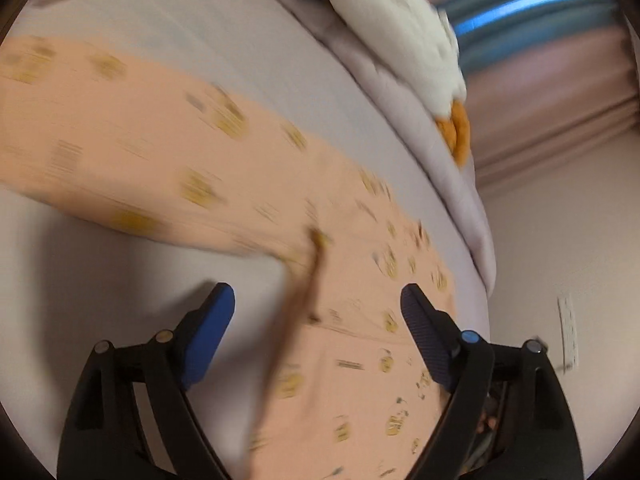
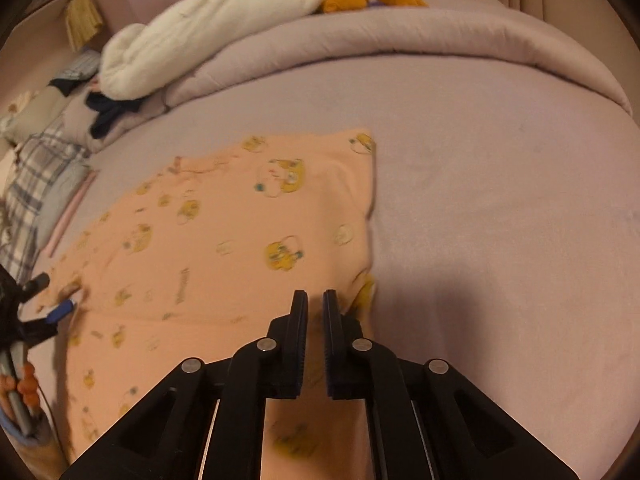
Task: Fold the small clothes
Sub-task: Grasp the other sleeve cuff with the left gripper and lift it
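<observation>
Smooth lilac bedsheet (image 2: 480,200), soft peach garment (image 2: 240,240)

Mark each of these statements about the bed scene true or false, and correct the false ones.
1. The peach garment lies on a lilac sheet. True.
2. The left tool is clamped shut. False: its blue pads stand wide apart over the garment.
3. The right tool has its jaws nearly together. True, at the garment's near right edge; whether fabric is pinched cannot be told.
4. The garment's print is green stripes. False: it shows small yellow cartoon figures.
5. A white and orange plush toy lies on the rolled duvet beyond the garment. True.
</observation>
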A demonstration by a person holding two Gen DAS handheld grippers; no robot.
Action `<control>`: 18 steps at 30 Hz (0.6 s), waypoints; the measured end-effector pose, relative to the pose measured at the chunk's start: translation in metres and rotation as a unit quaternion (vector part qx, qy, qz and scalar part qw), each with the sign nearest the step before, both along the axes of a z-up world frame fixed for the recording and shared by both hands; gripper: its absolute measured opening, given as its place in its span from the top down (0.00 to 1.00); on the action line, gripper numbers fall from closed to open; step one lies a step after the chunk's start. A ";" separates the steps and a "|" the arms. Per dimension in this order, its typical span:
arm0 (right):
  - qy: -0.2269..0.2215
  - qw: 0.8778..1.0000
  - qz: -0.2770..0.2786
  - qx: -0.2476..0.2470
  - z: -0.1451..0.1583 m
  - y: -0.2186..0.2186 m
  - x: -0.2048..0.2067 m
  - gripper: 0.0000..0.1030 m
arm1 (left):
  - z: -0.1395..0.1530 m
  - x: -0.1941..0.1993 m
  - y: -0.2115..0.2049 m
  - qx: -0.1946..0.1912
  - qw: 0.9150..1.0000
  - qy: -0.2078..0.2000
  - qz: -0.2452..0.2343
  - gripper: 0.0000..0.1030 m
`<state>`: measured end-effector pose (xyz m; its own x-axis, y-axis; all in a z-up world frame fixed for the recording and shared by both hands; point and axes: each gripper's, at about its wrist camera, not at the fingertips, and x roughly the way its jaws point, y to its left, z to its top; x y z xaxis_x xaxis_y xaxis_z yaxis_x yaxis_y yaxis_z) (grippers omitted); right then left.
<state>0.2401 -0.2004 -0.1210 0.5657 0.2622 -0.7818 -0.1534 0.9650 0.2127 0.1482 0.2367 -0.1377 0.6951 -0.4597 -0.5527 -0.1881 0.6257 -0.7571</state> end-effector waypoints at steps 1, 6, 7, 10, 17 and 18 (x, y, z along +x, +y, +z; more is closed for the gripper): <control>-0.005 1.000 0.005 0.008 0.003 0.001 -0.007 0.92 | 0.001 -0.009 0.014 -0.006 1.000 -0.005 0.017 0.18; -0.011 0.999 0.024 0.021 0.005 0.015 -0.027 0.79 | -0.016 -0.066 0.103 -0.066 0.985 -0.007 0.160 0.18; -0.011 0.999 0.028 0.020 0.006 0.019 -0.031 0.79 | -0.022 -0.076 0.118 -0.084 0.980 -0.009 0.181 0.18; -0.012 0.999 0.043 0.025 0.007 0.030 -0.040 0.79 | -0.035 -0.096 0.151 -0.120 0.967 -0.012 0.226 0.18; -0.012 0.998 0.067 0.009 0.006 0.051 -0.048 0.78 | -0.034 -0.082 0.180 -0.128 0.958 -0.020 0.256 0.18; -0.012 0.998 0.069 0.009 0.006 0.052 -0.049 0.79 | -0.035 -0.071 0.178 -0.123 0.958 -0.016 0.260 0.18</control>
